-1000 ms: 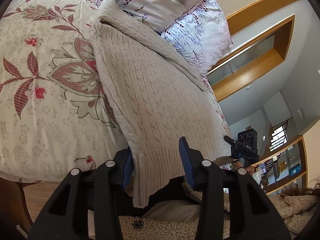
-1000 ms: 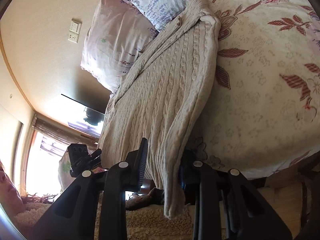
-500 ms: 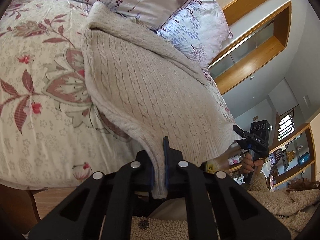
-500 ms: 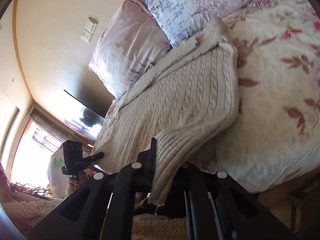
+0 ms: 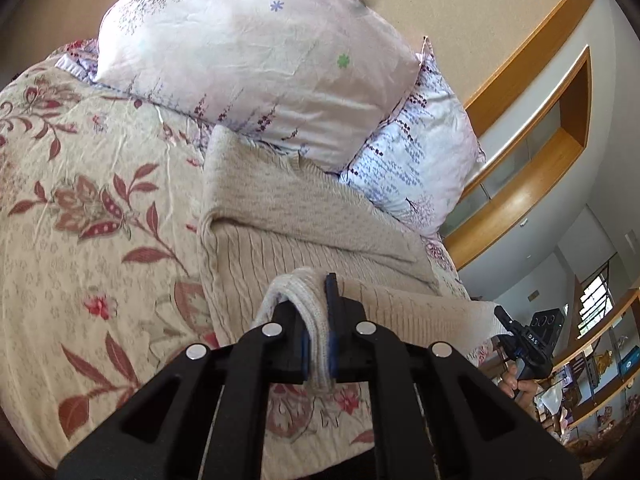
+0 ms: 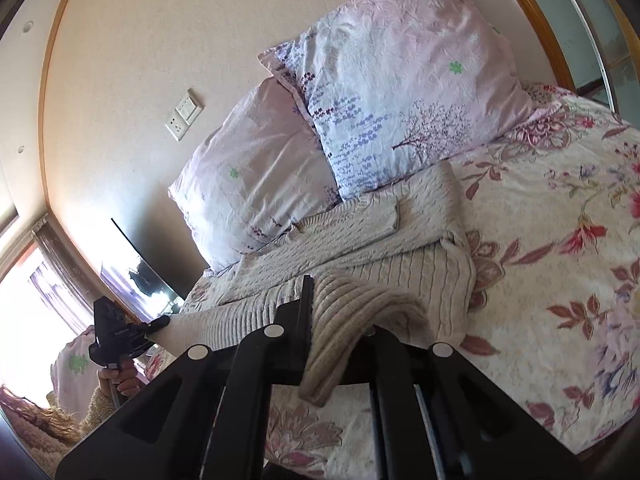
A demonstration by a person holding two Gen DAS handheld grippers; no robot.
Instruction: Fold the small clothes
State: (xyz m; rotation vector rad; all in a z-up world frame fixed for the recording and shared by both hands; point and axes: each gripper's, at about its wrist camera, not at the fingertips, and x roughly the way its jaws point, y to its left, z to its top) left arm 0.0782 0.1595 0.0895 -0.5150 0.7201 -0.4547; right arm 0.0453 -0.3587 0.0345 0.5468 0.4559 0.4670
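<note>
A beige cable-knit sweater (image 5: 280, 232) lies on the floral bedspread (image 5: 80, 280), its top by the pillows. My left gripper (image 5: 318, 340) is shut on the sweater's ribbed hem at one lower corner and holds it lifted over the sweater's body. My right gripper (image 6: 332, 344) is shut on the other hem corner, in the right wrist view of the sweater (image 6: 360, 240). The hem stretches between both grippers above the lower body. Each gripper shows in the other's view: the right one (image 5: 520, 344) and the left one (image 6: 116, 336).
Two pale floral pillows (image 5: 256, 52) (image 5: 416, 168) lean on the wall beyond the sweater. A wooden-framed alcove (image 5: 532, 160) is to the right. A wall switch (image 6: 184, 114) and a bright window (image 6: 32, 288) are to the left. The bedspread (image 6: 560, 260) extends right.
Both grippers closed on the sweater's hem, then lifted it and carried it forward over the sweater's body toward the pillows.
</note>
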